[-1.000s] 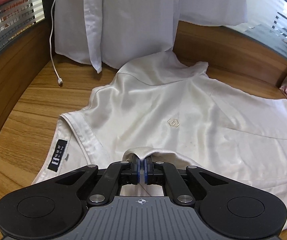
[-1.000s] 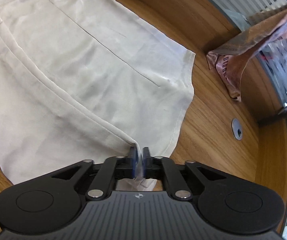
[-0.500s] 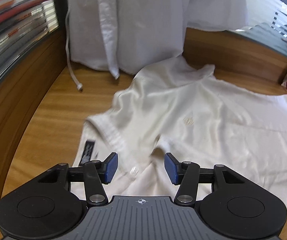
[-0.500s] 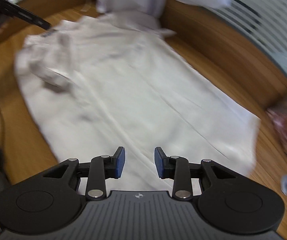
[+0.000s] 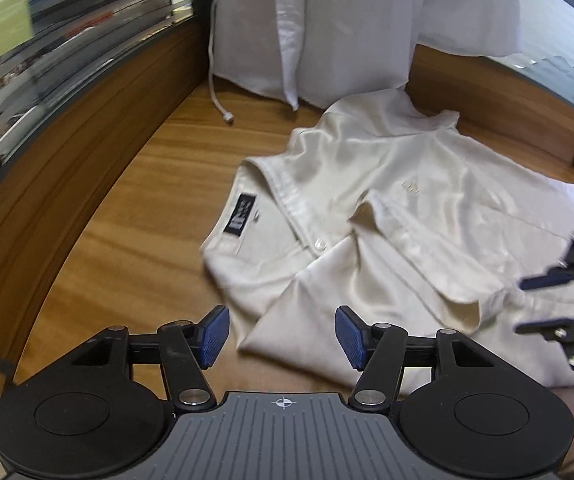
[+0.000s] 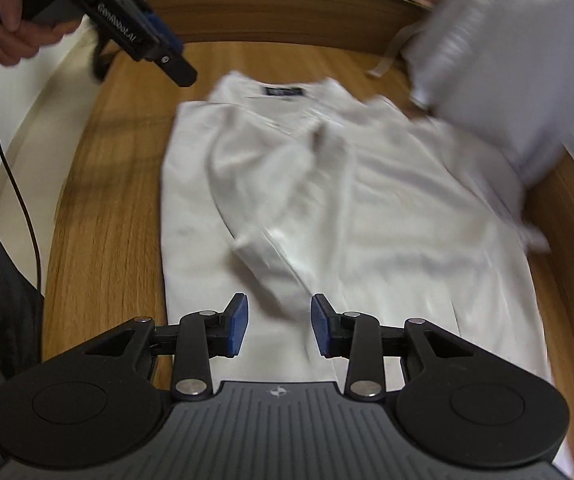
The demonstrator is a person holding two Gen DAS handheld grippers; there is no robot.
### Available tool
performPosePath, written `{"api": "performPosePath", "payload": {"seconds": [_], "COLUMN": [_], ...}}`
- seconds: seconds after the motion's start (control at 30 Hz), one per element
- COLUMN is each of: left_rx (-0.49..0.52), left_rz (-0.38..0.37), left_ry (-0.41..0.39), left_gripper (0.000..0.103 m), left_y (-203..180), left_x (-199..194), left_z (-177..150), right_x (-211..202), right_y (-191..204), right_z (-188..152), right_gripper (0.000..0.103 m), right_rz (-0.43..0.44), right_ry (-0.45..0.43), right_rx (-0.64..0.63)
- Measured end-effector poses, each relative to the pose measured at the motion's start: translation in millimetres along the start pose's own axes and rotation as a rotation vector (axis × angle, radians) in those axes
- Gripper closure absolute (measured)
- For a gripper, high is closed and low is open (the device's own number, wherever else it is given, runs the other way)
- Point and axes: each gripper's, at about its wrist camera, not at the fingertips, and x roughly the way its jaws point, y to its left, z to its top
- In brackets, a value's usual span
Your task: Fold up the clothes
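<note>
Having released shirt (image 5: 387, 208), left gripper (image 5: 283, 336) opening

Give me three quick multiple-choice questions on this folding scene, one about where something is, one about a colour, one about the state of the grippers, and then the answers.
1. Where does the dark label on the cream shirt sit?
A. Inside the collar, at the shirt's near left end in the left wrist view
B. On the hem
C. On the wooden table beside the shirt

2. What colour are the gripper pads?
A. Red
B. Blue
C. Green

3. How do the left gripper and right gripper stand?
A. Both clamped on the shirt
B. Only the left one clamped
C. Both with jaws apart, gripping nothing

Answers:
1 A: the label lies just inside the collar band.
2 B: blue pads show on both grippers.
3 C: the left jaws are opening and the right jaws stand apart; the shirt lies on the table under them, unpinched.
</note>
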Motion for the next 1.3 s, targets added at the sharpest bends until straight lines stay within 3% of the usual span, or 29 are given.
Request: {"api": "performPosePath", "payload": {"seconds": [0.2,0.27,0.37,0.5,0.67,0.83,0.93,1.13,1.3], "left_rx": [-0.041,-0.052,-0.074,-0.096,-0.075,-0.015,0.028,0.085,0.129], "left_rz": [0.026,0.036,0.049,0.062,0.054,0.026,0.006,-0.073,-0.140], "left_ry": [-0.001,-0.005,-0.005,-0.003,-0.004,-0.005,-0.005,-0.002,0.033], "left_gripper": [0.041,0.041,0.041,0.041,0.041,0.041,0.041,0.043,0.056], "left_y": [4,5,8,7,-2,-22,-37,-68,-98], "left_x": [-12,-14,-15,-12,-3,13,25,56,90], "left_z": [-13,-16,-18,-18,-9,7,19,47,66], "right_x": [26,29,25,12,3,12,10,-11,-46], "right_y": [9,8,0,-31,-84,-120,-116,-101,-89], "right_z": [22,25,26,20,-14,-64,-77,-81,-97], "right_gripper": [0.065,0.087,0.087,0.087,0.087,0.085,0.077,0.076,0.072], "right_rz": [0.005,0.006,0.003,-0.072,-0.168,-0.158,-0.218,-0.277,-0.311], "right_ry": [0.014,0.014,-0.020,-0.089,-0.127,-0.105,-0.110,-0.095,-0.098], "right_rx": [-0.183,-0.199,-0.156,0.058,0.533,0.974,1.039,1.006,1.026]}}
